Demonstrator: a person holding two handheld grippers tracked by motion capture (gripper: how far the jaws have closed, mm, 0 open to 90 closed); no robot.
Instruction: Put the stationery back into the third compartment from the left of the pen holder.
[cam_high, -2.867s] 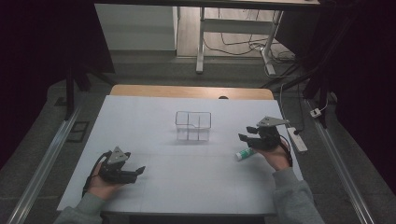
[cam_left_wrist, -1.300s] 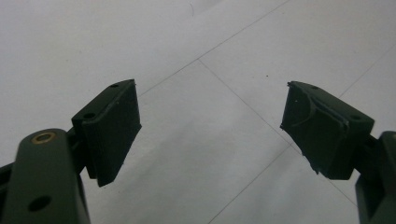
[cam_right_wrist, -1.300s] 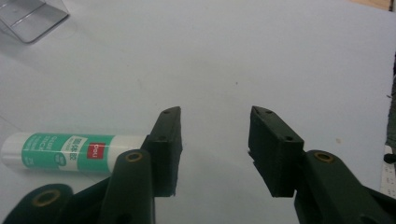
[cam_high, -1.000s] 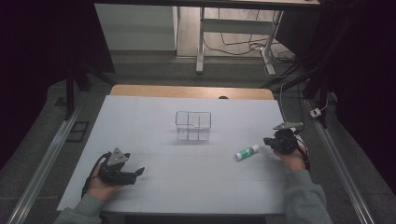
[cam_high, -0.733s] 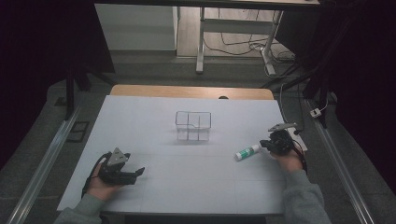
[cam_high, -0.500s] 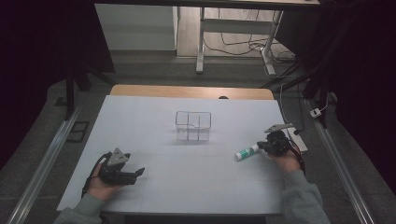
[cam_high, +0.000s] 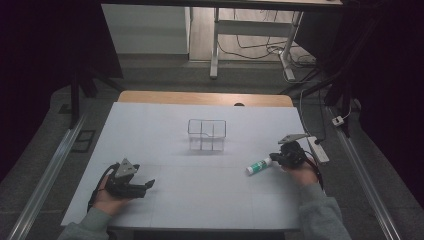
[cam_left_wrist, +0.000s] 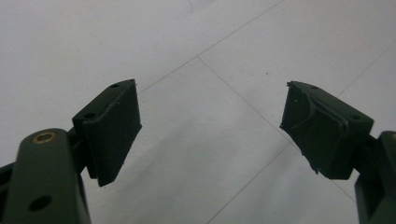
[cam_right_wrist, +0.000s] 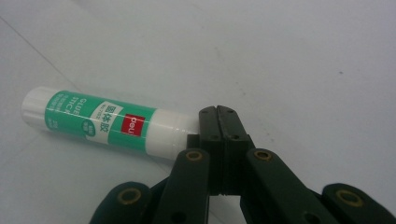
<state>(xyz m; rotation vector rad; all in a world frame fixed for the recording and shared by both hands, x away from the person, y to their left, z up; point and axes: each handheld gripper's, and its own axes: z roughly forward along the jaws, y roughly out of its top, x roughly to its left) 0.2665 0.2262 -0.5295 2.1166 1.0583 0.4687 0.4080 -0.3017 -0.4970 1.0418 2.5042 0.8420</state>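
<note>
The jaws of the right gripper (cam_right_wrist: 218, 114) are pressed flat together with nothing between them, and their closed tip sits right against the white end of the glue stick (cam_right_wrist: 105, 123), touching it or nearly so as far as the right gripper view shows. The glue stick lies on its side on the white counter (cam_right_wrist: 303, 56), a white tube with a green label and a small red patch, its far end pointing away to the left in that view. In the high view the right gripper (cam_high: 278, 157) is at the right side of the counter (cam_high: 165, 125), held low in the person's right hand (cam_high: 302, 174), and the glue stick (cam_high: 258, 165) lies just left of it, slanted, with its near-left end pointing toward the middle of the counter. The jaws of the left gripper (cam_left_wrist: 210, 126) stand wide apart with nothing between them, only bare white surface crossed by thin lines. In the high view the left gripper (cam_high: 146, 186) rests low at the near left of the counter, held in the person's left hand (cam_high: 107, 197), its jaws pointing right. A small clear box (cam_high: 206, 134) with dividers inside stands upright near the middle of the counter, farther back than both grippers, well apart from the left one and nearer to the glue stick, which lies to its near right.
</note>
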